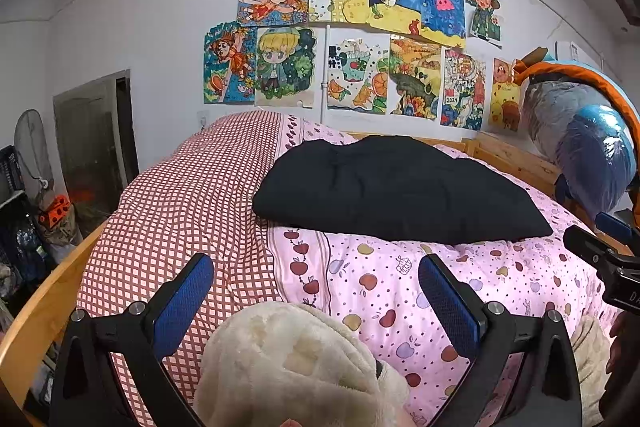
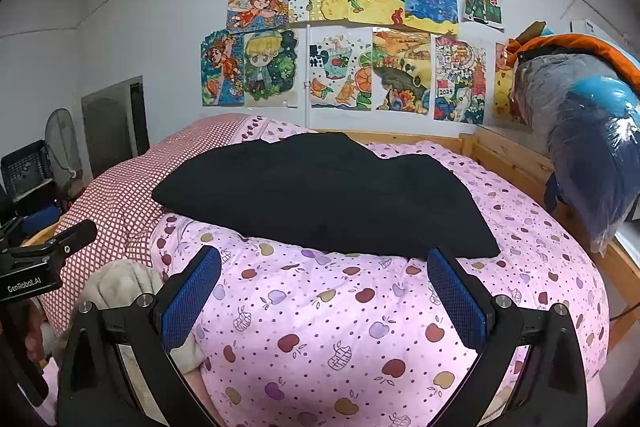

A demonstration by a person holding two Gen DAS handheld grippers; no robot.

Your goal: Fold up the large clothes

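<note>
A black garment (image 1: 396, 189) lies folded in a flat rectangle on the pink apple-print quilt (image 1: 500, 287), beyond both grippers; it also shows in the right wrist view (image 2: 328, 195). My left gripper (image 1: 316, 291) is open and empty, held above the near edge of the bed, short of the garment. A cream fleece cloth (image 1: 288, 363) bulges just under it. My right gripper (image 2: 324, 287) is open and empty, its right fingertip near the garment's front right corner. The right gripper's body shows at the left view's right edge (image 1: 604, 259).
A red-checked quilt (image 1: 180, 203) covers the bed's left side. The wooden bed frame (image 2: 516, 163) runs along the back and right. A plastic-wrapped bundle (image 2: 592, 131) sits at the right. Drawings cover the wall (image 1: 120, 7). A fan (image 1: 32, 147) and clutter stand at the left.
</note>
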